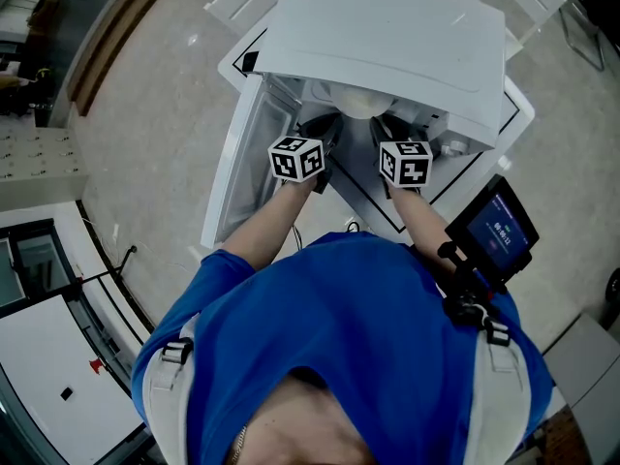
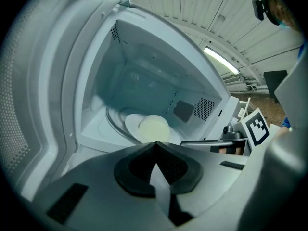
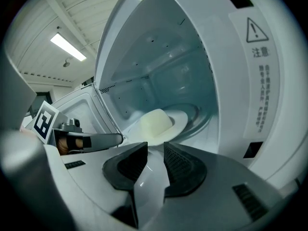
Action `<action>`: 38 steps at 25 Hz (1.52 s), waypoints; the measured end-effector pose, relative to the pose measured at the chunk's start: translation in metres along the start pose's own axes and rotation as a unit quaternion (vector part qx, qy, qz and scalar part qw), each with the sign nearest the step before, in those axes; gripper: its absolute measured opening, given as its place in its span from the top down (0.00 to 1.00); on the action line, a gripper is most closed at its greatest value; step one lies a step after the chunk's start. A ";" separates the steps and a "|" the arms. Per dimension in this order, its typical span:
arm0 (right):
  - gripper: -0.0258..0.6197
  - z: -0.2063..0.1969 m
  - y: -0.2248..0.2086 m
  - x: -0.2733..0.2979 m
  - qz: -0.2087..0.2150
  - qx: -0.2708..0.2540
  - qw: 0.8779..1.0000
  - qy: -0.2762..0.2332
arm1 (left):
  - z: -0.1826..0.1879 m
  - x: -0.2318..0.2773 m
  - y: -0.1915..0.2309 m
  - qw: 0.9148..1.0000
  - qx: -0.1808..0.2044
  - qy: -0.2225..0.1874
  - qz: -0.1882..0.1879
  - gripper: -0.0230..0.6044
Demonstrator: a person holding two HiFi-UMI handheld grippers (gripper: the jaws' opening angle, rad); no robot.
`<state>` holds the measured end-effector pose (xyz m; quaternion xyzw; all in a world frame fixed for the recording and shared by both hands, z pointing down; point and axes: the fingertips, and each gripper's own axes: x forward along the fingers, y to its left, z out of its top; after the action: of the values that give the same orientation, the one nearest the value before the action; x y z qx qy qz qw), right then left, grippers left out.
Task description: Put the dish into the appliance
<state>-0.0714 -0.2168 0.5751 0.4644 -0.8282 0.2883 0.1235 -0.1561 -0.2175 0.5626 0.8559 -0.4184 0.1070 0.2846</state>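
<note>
Nearest you in the head view are your blue shirt and the small screen mounted at your right shoulder. Your two forearms reach forward from there to the marker cubes. Both tools are pushed up to the mouth of the white microwave, whose door hangs open on your left.

Your left gripper is clenched. Its dark pads meet at the tips, and a thin pale strip between them appears to run on into the near rim of the dish. Your right gripper is clamped too. Its ribbed pads stand slightly apart with the dish's white rim gripped between them. The two tools sit side by side, and each one's marker cube shows at the edge of the other's view.

Just past the jaw tips, the dish is already inside the cavity. It is a white plate with a pale yellow block resting on it. It lies over the glass turntable, whose ring shows around and beyond it. You cannot tell from these views whether the plate rests on the glass or is held just above it.

Further in are the perforated vents and the back wall of the cavity. On the front frame to your right is a warning label.
</note>
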 end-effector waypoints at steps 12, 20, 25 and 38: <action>0.81 0.009 0.003 0.003 -0.008 -0.028 1.000 0.005 | 0.009 0.010 -0.004 1.000 0.006 0.004 -0.007 0.95; 0.82 0.012 0.007 0.005 -0.004 -0.032 0.999 0.006 | 0.013 0.013 -0.003 1.000 0.003 0.005 -0.006 0.95; 0.82 0.014 0.008 0.005 -0.004 -0.034 0.999 0.005 | 0.016 0.016 -0.002 1.000 0.002 0.005 -0.006 0.95; 0.82 0.016 0.010 0.005 -0.001 -0.031 0.999 0.005 | 0.021 0.019 -0.001 1.000 0.004 0.003 -0.007 0.95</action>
<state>-0.0812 -0.2257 0.5614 0.4595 -0.8359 0.2644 0.1421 -0.1443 -0.2419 0.5533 0.8597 -0.4107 0.1089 0.2835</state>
